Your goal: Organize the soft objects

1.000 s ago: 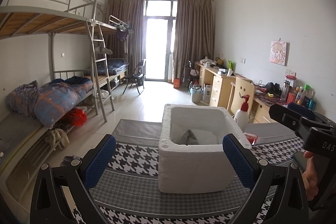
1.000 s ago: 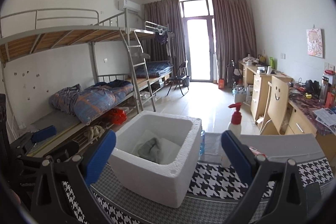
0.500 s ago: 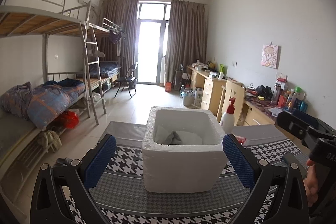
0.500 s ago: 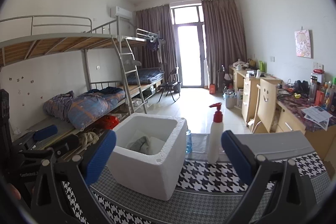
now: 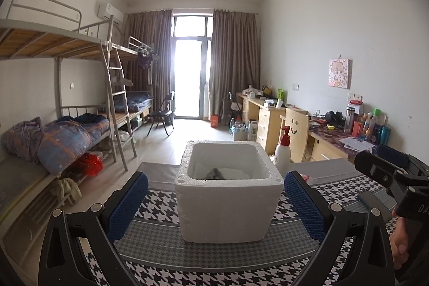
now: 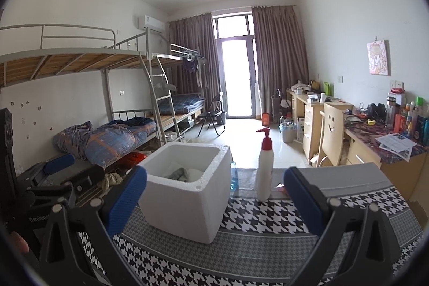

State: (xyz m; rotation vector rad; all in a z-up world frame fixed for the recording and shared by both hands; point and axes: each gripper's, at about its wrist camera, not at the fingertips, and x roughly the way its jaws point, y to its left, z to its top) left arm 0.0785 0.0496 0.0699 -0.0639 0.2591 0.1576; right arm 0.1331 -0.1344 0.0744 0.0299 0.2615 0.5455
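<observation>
A white foam box (image 5: pixel 228 203) stands on the houndstooth table cover (image 5: pixel 161 205). A grey soft cloth (image 5: pixel 215 173) lies inside it on white material. The box also shows in the right wrist view (image 6: pixel 185 197), with the cloth (image 6: pixel 178 173) inside. My left gripper (image 5: pixel 215 205) is open and empty, its blue pads either side of the box but short of it. My right gripper (image 6: pixel 214 205) is open and empty, back from the box. The right gripper's body shows at the left wrist view's right edge (image 5: pixel 396 178).
A white pump bottle with a red top (image 6: pixel 265 168) stands behind the box to the right, beside a blue-capped bottle (image 6: pixel 233 176). Bunk beds (image 5: pixel 67 125) line the left wall. Desks and a chair (image 5: pixel 295 127) line the right wall.
Both grippers have pulled back and risen from the box, which looks smaller and farther now. The pump bottle has come fully into view. Both stay open.
</observation>
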